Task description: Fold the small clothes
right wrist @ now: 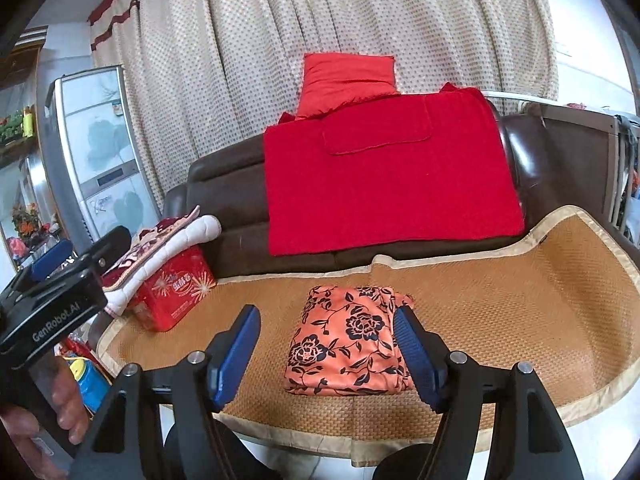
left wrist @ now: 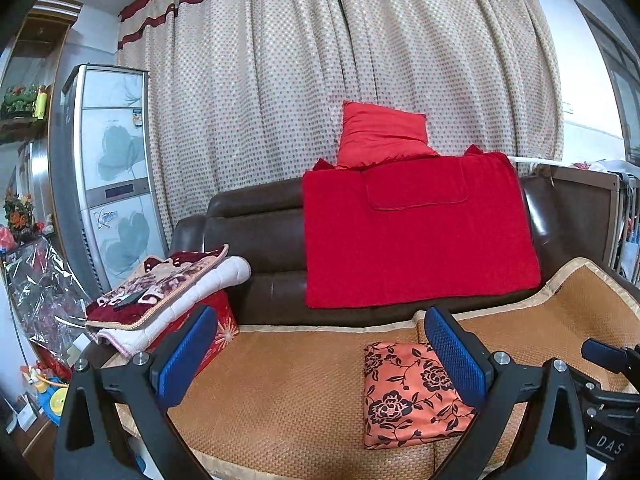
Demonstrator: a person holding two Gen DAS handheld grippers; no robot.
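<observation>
Both hand-held grippers hang released above the mat: the left hand-held gripper and the right hand-held gripper each spread two flat blue ribbed pads wide apart on black arms, nothing between them. No pad touches the garment, an orange cloth printed with black roses and vines, folded into a soft, puffy rectangle. It lies flat on the woven straw mat, tan with a pale fabric border, covering the seat of a brown leather sofa. A nubby red blanket drapes over the backrest, with a smooth red pillow on top. At the sofa's left end a quilted white pad and floral blanket sit folded on a red box. A dotted beige curtain hangs behind. A hand grips the left gripper's handle in the right wrist view
</observation>
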